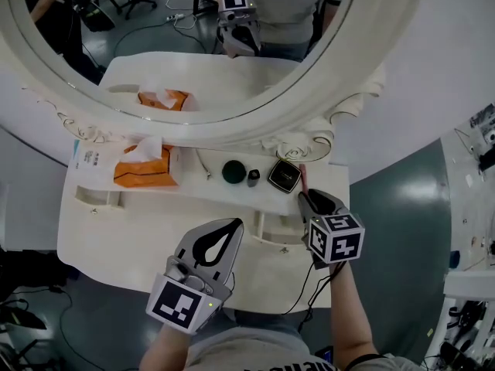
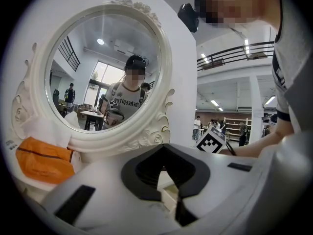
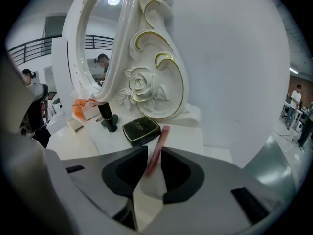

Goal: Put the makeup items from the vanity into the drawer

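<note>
Two grippers: right gripper (image 3: 153,155) jaws apart, straddling pink tube (image 3: 159,140) on vanity (image 1: 147,234), at compact's (image 3: 141,130) 3 o'clock; left gripper (image 1: 233,224) jaws together, empty. Tube prob. light, stiff, slick: take hold mid-barrel.

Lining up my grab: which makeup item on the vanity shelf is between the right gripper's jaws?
The slim pink stick, lying flat beside the black square compact; it alone lies between the open jaws.

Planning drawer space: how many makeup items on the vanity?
4: dark round jar, small dark bottle, black compact, pink stick between open right tongs. More may be hidden.
</note>
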`<state>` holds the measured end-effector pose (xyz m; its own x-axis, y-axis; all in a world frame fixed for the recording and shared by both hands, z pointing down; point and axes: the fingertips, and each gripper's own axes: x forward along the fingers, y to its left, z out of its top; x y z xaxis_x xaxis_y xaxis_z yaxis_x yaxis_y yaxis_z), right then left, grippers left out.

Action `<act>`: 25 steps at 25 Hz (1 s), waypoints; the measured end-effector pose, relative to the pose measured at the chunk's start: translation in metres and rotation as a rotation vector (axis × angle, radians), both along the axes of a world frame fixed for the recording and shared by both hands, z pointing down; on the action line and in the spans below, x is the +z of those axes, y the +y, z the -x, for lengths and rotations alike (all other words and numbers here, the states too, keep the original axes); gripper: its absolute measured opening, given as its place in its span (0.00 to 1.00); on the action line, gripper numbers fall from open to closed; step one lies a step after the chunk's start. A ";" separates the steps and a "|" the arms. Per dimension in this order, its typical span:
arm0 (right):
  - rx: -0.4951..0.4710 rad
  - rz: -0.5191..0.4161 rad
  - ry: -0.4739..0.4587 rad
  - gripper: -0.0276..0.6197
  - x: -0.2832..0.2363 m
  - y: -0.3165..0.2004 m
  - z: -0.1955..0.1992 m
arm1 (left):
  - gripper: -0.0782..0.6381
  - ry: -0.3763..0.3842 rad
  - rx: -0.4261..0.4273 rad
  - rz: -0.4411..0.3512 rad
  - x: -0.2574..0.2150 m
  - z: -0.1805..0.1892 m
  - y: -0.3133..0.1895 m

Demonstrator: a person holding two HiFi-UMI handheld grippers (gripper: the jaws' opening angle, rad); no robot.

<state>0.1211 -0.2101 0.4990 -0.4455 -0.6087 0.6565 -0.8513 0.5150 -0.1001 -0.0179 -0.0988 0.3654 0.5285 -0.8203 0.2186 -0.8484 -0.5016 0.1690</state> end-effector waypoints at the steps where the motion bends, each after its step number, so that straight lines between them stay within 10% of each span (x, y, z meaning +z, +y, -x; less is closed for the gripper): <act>1: 0.008 -0.001 0.004 0.22 0.000 0.000 0.000 | 0.12 0.000 0.001 0.000 0.000 0.000 0.000; 25: 0.157 -0.062 -0.061 0.12 -0.036 0.035 -0.027 | 0.12 0.014 0.096 -0.026 -0.009 -0.013 0.020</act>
<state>0.1477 -0.1749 0.4635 -0.3795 -0.7123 0.5904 -0.9152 0.3828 -0.1264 -0.0046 -0.0793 0.3565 0.6075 -0.7714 0.1895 -0.7941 -0.5846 0.1662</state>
